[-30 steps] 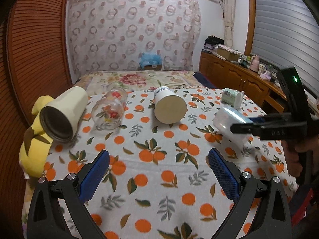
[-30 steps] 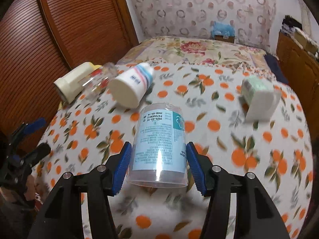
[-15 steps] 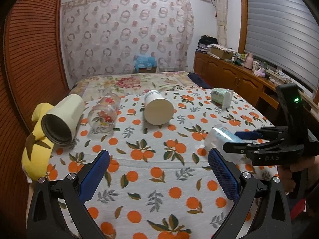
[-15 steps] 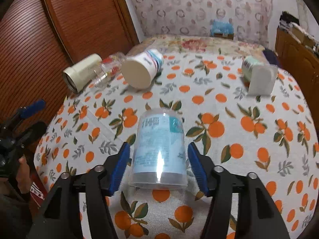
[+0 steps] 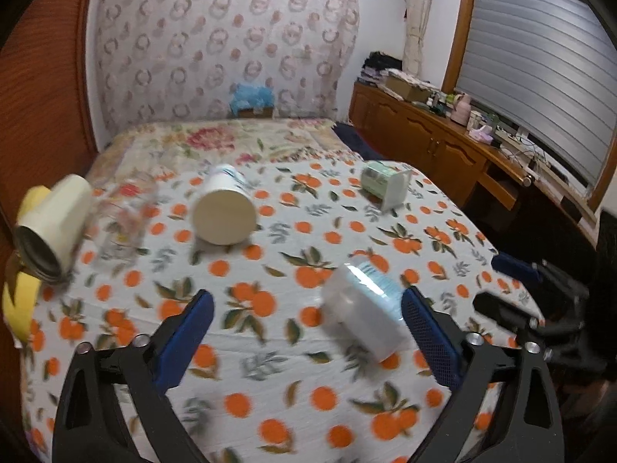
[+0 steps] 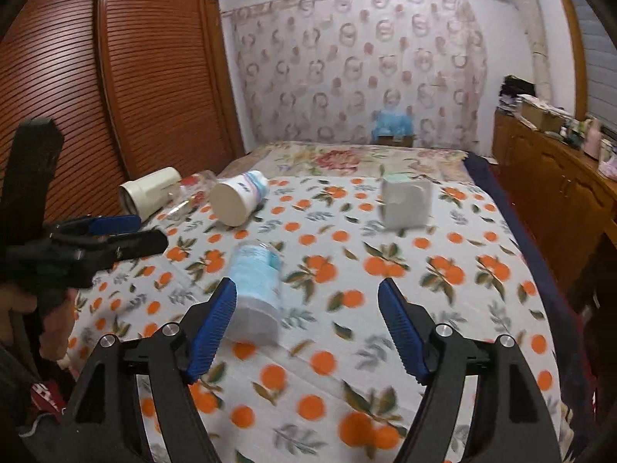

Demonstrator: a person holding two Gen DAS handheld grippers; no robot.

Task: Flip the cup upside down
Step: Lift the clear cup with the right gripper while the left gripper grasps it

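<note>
A clear plastic cup with a pale blue label (image 6: 255,289) rests mouth down on the orange-print tablecloth (image 6: 443,289), tilted. In the left wrist view the cup (image 5: 362,308) sits just left of my right fingertip. My right gripper (image 6: 306,324) is open and empty, with its left finger (image 6: 212,328) beside the cup. My left gripper (image 5: 304,339) is open and empty, low over the cloth; it also shows in the right wrist view (image 6: 115,237). The right gripper shows at the right edge of the left wrist view (image 5: 513,289).
A white paper cup (image 5: 223,210), a glass jar (image 5: 123,216) and a cream flask (image 5: 52,227) lie on their sides at the far left. A small green-white carton (image 5: 385,187) lies at the far right. A wooden cabinet (image 6: 559,193) runs along the right.
My right gripper has opened and let go of the clear cup, which now rests on the cloth. The right gripper has pulled back. The left gripper has shifted nearer the cup.
</note>
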